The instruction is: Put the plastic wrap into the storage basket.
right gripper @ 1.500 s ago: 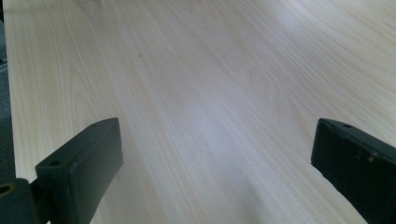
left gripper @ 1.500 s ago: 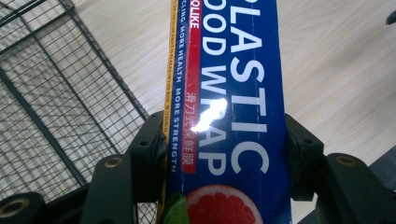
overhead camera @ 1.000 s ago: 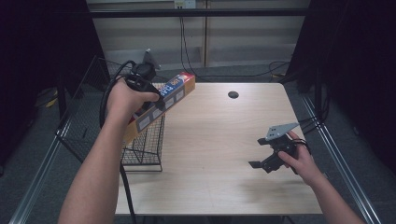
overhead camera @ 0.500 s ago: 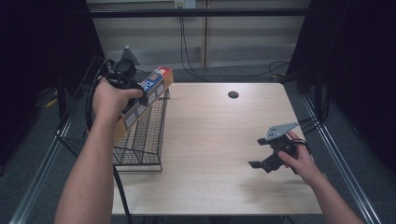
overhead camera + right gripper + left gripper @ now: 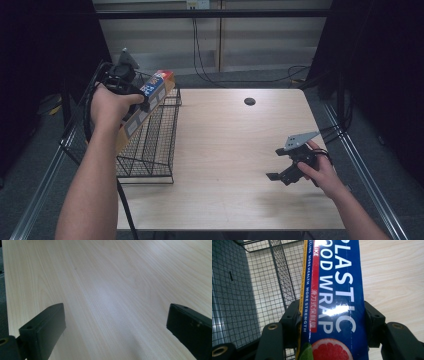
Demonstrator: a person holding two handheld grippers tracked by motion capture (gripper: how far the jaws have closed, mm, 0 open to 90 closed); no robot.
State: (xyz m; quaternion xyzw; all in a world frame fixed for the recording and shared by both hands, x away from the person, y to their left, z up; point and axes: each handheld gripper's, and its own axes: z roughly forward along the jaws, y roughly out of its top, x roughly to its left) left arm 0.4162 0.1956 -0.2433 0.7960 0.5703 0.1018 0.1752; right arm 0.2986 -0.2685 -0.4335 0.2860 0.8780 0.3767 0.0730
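Black jaws of the left gripper (image 5: pixel 332 325) are clamped on the two long sides of one plastic wrap box (image 5: pixel 334 300), a long blue carton with white lettering, a red and yellow stripe along one edge and a grapefruit slice printed near the jaws. In the high view this left gripper (image 5: pixel 142 102) sits in the person's left hand (image 5: pixel 107 107), and the box (image 5: pixel 150 97) is held tilted in the air above the open top of one black wire basket (image 5: pixel 150 150). The basket stands at the left edge of the one pale wooden table (image 5: pixel 230 150); in the left gripper view its mesh (image 5: pixel 262 290) lies below and beside the box, with the table top showing through it.

Well apart, near the table's right edge, the right hand (image 5: pixel 322 172) holds the second gripper, the right gripper (image 5: pixel 280 172), low over bare wood. In the right gripper view its two jaws stand wide apart with nothing between them, just the wood grain (image 5: pixel 112 290). One small dark round hole (image 5: pixel 249 101) sits in the table top toward the far side.
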